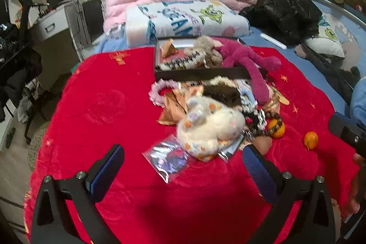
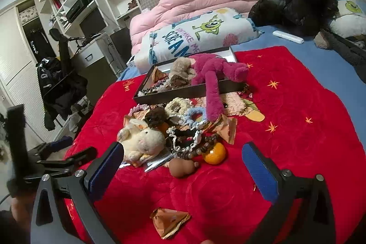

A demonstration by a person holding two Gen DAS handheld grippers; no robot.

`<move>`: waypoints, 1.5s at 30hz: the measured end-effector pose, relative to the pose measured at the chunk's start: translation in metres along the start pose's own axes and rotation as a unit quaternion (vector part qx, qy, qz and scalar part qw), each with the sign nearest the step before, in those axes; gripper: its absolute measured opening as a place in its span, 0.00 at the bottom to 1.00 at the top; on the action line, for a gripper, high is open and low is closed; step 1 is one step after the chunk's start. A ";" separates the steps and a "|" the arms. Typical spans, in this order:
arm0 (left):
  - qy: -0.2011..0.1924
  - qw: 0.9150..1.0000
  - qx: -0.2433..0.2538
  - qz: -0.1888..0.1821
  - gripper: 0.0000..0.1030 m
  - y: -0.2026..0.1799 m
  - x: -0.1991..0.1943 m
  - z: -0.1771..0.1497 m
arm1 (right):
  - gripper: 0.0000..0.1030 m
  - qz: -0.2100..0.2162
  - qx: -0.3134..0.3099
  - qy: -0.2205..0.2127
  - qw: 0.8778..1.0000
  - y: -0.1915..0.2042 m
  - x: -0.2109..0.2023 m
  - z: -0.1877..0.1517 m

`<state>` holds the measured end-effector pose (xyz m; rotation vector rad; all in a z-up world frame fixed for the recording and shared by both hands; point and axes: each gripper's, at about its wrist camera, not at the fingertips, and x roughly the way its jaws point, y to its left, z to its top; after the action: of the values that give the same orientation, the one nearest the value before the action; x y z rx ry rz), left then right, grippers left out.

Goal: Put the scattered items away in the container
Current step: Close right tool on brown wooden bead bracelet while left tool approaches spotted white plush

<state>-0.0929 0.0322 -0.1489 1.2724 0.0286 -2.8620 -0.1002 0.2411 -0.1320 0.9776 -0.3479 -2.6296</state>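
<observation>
1. Toys and hair ties lie in a heap on the red blanket (image 2: 297, 141) in the middle of the frame.
2. The dark tray (image 2: 183, 92) sits just behind the heap, toward the top. A pink plush toy (image 2: 212, 74) hangs over its front wall.
3. The white plush toy (image 1: 210, 127) lies at the front of the heap, beside an orange (image 2: 215, 152).
4. A pillow (image 2: 196, 36) behind the tray reads "SCREAM".
5. The left hand-held gripper (image 1: 183, 164) is spread wide and holds nothing.
6. The right hand-held gripper (image 2: 183, 164) is also wide and empty.
</observation>
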 end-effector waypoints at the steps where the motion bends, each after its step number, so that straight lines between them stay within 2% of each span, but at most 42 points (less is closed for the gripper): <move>1: 0.005 1.000 0.005 -0.001 1.00 -0.003 0.003 -0.002 | 1.00 -0.001 -0.003 0.002 1.000 0.001 0.000 -0.003; 8: 0.009 1.000 0.024 -0.001 1.00 -0.018 0.013 -0.005 | 1.00 0.007 -0.042 0.018 0.999 0.015 0.006 -0.011; 14: 0.012 1.000 0.021 0.005 1.00 -0.016 0.015 -0.005 | 1.00 0.016 -0.001 0.029 0.999 0.003 0.015 -0.012; 19: 0.012 1.000 0.007 0.013 1.00 -0.007 0.019 -0.004 | 1.00 -0.003 0.006 0.030 1.000 -0.004 0.024 -0.011; 23: 0.020 1.000 -0.001 0.020 1.00 -0.002 0.029 -0.004 | 1.00 0.001 0.024 0.035 0.999 -0.010 0.038 -0.011; 27: 0.028 0.999 -0.001 0.030 1.00 0.001 0.037 -0.002 | 0.90 0.006 0.009 0.047 0.999 -0.004 0.055 -0.009; 30: 0.035 0.999 -0.023 0.015 1.00 0.006 0.040 -0.002 | 0.81 0.005 -0.012 0.065 0.998 0.000 0.073 -0.010; 34: 0.036 0.999 -0.033 0.009 1.00 0.009 0.041 -0.001 | 0.69 0.013 0.001 0.088 0.996 -0.011 0.096 -0.010; 36: 0.037 0.999 -0.033 0.007 1.00 0.008 0.041 -0.001 | 0.56 0.010 -0.006 0.096 0.995 -0.014 0.106 -0.009; 38: 0.038 0.999 -0.033 0.005 1.00 0.008 0.041 0.000 | 0.50 -0.005 -0.009 0.094 0.995 -0.017 0.108 -0.007; 41: 0.044 0.998 -0.035 0.000 1.00 0.006 0.044 -0.002 | 0.46 0.010 0.016 0.092 0.996 -0.026 0.107 -0.005; 42: 0.046 0.998 -0.034 0.001 1.00 0.006 0.045 -0.002 | 0.41 0.008 0.018 0.092 0.996 -0.027 0.107 -0.004; 45: 0.047 0.998 -0.031 0.004 1.00 0.005 0.044 -0.004 | 0.35 -0.004 0.014 0.095 0.995 -0.027 0.107 -0.005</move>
<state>-0.1199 0.0276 -0.1843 1.3900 0.1134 -2.7699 -0.1792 0.2254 -0.2073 1.2291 -0.3369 -2.5186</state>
